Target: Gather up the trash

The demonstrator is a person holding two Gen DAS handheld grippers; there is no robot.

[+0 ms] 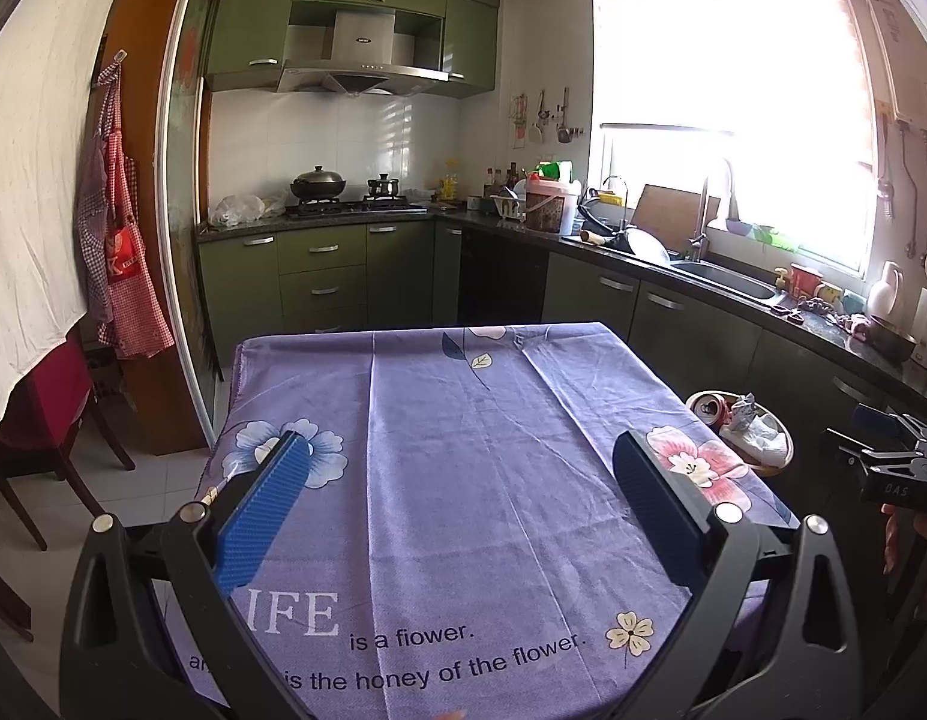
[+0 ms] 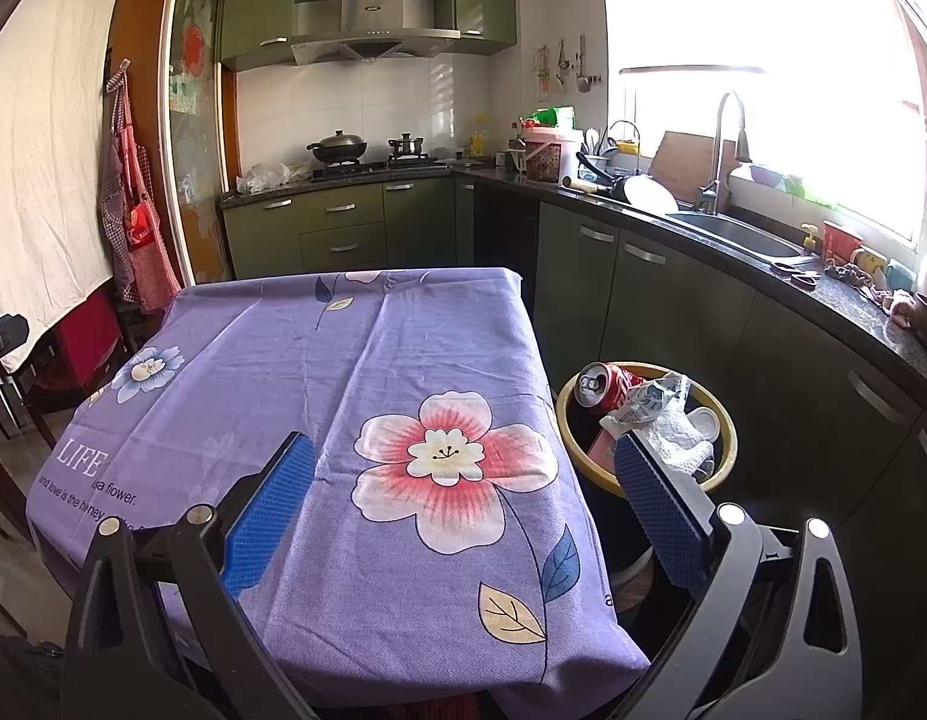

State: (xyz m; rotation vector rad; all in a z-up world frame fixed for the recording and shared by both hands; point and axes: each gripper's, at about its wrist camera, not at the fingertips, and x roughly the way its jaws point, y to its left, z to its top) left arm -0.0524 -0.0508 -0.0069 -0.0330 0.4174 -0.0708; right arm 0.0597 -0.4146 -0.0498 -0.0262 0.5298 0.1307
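Observation:
A round bin with a yellow rim point(image 2: 564, 427) stands on the floor at the right of the table. It holds a red drinks can point(image 2: 604, 384), a crumpled wrapper point(image 2: 655, 397) and white crumpled paper point(image 2: 682, 441). The bin also shows in the left wrist view point(image 1: 786, 441). My left gripper point(image 1: 460, 450) is open and empty above the purple flowered tablecloth point(image 1: 463, 480). My right gripper point(image 2: 463, 453) is open and empty over the table's right part point(image 2: 403, 360), its right finger in front of the bin. The right gripper's body shows at the right edge of the left wrist view point(image 1: 895, 462).
A dark counter point(image 2: 763, 264) with a sink point(image 2: 739, 234), a tap and dishes runs along the right under a bright window. Green cabinets point(image 2: 343, 228) and a stove with pots stand at the back. A dark wooden chair point(image 1: 49, 420) and hanging aprons point(image 1: 121, 258) are at the left.

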